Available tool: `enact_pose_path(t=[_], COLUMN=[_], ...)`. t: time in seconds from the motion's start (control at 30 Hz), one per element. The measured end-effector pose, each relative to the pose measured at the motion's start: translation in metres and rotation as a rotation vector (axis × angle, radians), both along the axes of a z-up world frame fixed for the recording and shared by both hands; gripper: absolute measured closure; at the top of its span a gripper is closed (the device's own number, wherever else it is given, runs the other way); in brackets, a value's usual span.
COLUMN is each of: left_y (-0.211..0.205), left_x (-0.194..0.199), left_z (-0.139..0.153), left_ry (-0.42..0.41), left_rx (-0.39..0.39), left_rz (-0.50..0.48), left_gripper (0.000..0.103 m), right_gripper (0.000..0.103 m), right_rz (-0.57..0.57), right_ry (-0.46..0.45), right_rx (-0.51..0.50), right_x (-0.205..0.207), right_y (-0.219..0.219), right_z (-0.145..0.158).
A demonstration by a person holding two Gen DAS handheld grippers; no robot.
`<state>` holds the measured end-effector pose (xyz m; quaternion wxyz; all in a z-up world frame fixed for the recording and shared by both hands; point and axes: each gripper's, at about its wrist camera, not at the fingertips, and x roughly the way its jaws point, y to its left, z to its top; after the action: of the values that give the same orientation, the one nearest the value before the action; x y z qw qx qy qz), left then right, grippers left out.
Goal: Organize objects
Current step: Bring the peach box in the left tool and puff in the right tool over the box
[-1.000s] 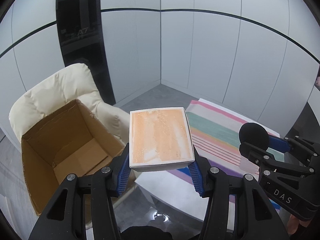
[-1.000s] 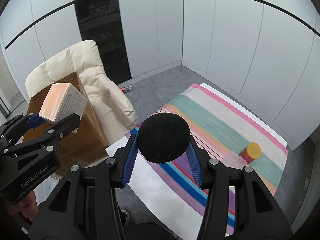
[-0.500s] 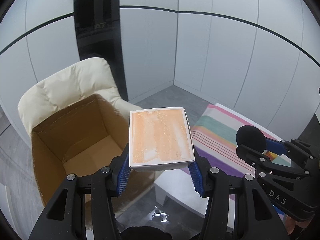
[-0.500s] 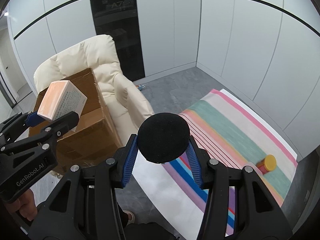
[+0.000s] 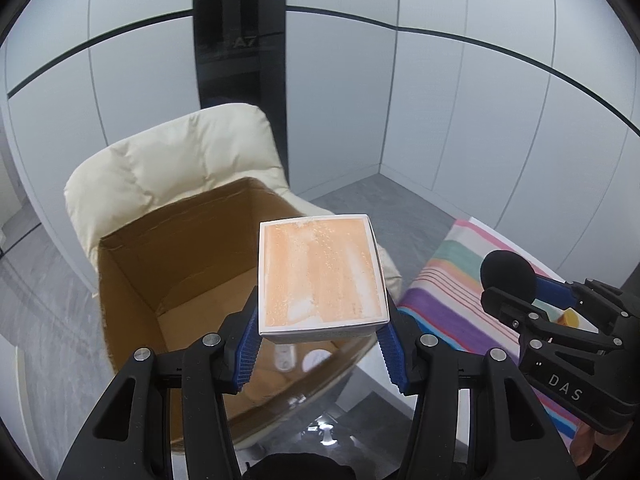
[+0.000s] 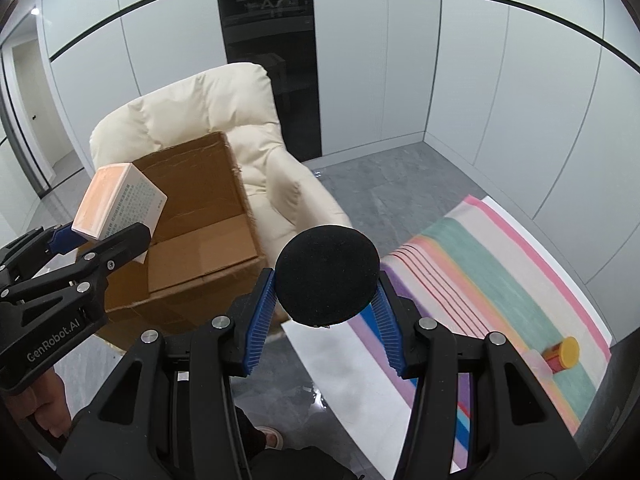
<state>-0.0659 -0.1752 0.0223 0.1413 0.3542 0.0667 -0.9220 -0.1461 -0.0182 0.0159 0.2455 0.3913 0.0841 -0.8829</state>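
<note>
just over carton (image 5: 132, 280) rim: box (image 5: 320, 276)

Cream armchair (image 6: 208, 120) — beside it a striped cloth (image 6: 500, 264) on the floor.

The box (image 5: 322, 276) has a mottled orange face inside a white border, and its side is white with fine dark print (image 6: 134, 204). The round pad (image 6: 327, 276) is matt black, the cardboard carton (image 5: 180, 280) plain brown, the armchair (image 6: 208, 112) cream. The cloth (image 6: 500, 280) is striped in pink, teal, peach, purple and blue, and on it lies a red jar with a yellow lid (image 6: 564, 354).
</note>
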Motion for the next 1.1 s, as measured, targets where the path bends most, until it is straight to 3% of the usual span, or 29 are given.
enact_pose_path(t=[0.53,1.1], left_y=[-0.055,-0.091], left_x=[0.018,0.02], left_z=[-0.008,-0.034], left_ry=[-0.02,-0.06], left_rx=[-0.002,0.026], left_rz=[0.08,0.076], left_gripper=[0.049,0.049], right_gripper=[0.052,0.052], right_rz=[0.096,0.212], right_ry=[-0.005,-0.013], right_rx=[-0.009,0.045], right_x=[-0.005,-0.003], right_y=[-0.058,-0.13], right_z=[-0.005,-0.021])
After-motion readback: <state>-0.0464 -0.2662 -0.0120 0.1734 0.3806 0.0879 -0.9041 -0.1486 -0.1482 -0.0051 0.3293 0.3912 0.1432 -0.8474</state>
